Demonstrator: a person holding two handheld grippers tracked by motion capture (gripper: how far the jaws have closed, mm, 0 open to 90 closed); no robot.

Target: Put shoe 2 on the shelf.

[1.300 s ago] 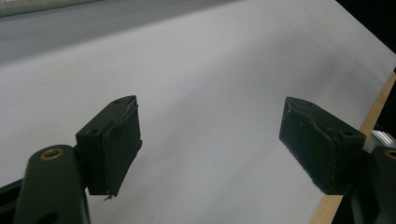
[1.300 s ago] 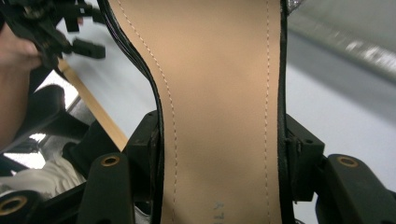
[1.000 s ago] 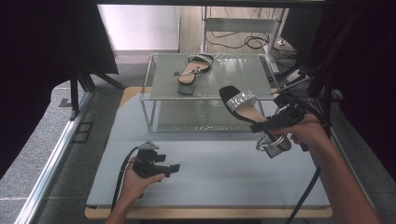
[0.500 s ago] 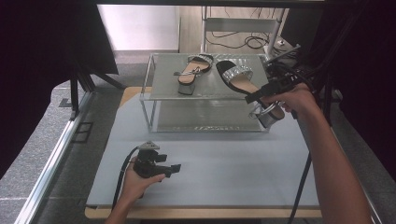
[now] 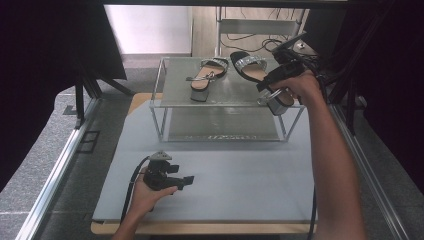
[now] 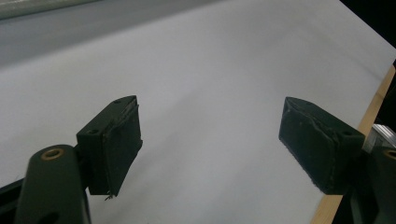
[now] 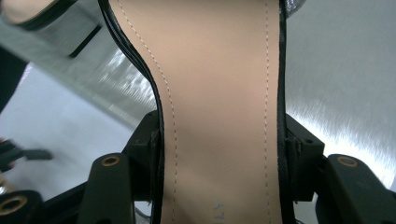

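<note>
Jaws of right gripper (image 7: 219, 172) pinching tan-insoled black block-heel sandal (image 5: 257, 75) above frosted rack shelf (image 5: 225, 92). Left gripper (image 6: 210, 144) spread, idle. Best lowered level, right of matching sandal (image 5: 204, 77).

A lab-like test bench: dark curtains (image 5: 45, 60), metal frame rails (image 5: 55, 170), loose cables (image 5: 250, 42).

High view looks forward and down over grey table (image 5: 240, 185) and shelf rack (image 5: 227, 92), left gripper view skims the same table (image 6: 210, 93) closely, right gripper view sits tight over the rack top (image 7: 345, 84).
</note>
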